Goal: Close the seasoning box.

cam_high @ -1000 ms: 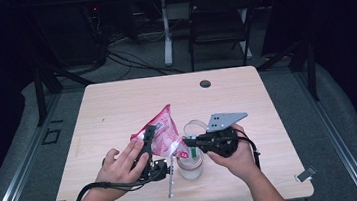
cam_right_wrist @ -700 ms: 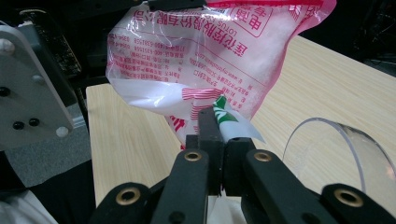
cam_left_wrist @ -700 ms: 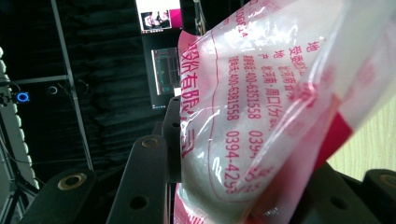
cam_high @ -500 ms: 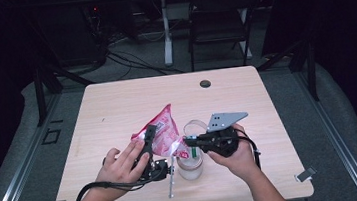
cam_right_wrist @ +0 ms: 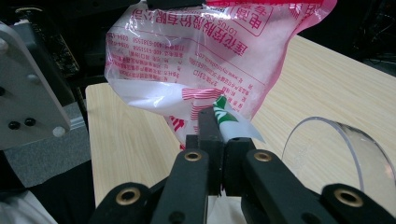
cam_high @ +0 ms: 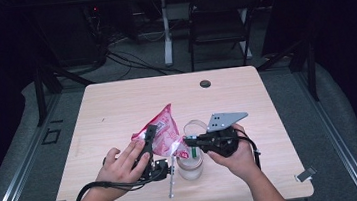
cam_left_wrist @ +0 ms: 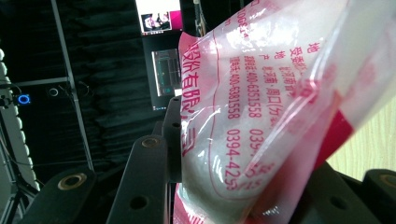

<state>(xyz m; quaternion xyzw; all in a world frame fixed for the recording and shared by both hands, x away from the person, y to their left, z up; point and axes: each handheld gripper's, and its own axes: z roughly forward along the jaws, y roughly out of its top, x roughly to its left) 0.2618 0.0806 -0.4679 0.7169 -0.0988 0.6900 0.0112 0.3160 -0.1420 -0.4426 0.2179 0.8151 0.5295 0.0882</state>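
Note:
A pink-and-white printed plastic bag [cam_high: 163,131] with white powder inside hangs tilted over a clear glass [cam_high: 191,163] near the table's front. My left gripper [cam_high: 149,136] is shut on the bag's upper side. In the left gripper view the bag [cam_left_wrist: 261,107] bulges between the two black jaws. My right gripper [cam_high: 190,141] is shut on the bag's lower corner, just above the glass. In the right gripper view the jaws pinch that green-and-white corner [cam_right_wrist: 225,122] under the bag [cam_right_wrist: 201,51], with the glass rim [cam_right_wrist: 336,149] at the right.
The light wooden table [cam_high: 117,112] has a small dark round disc [cam_high: 205,83] at its back. A grey plate [cam_right_wrist: 28,88] of the left gripper is close at the left in the right gripper view. A chair [cam_high: 218,21] and cables lie beyond the table.

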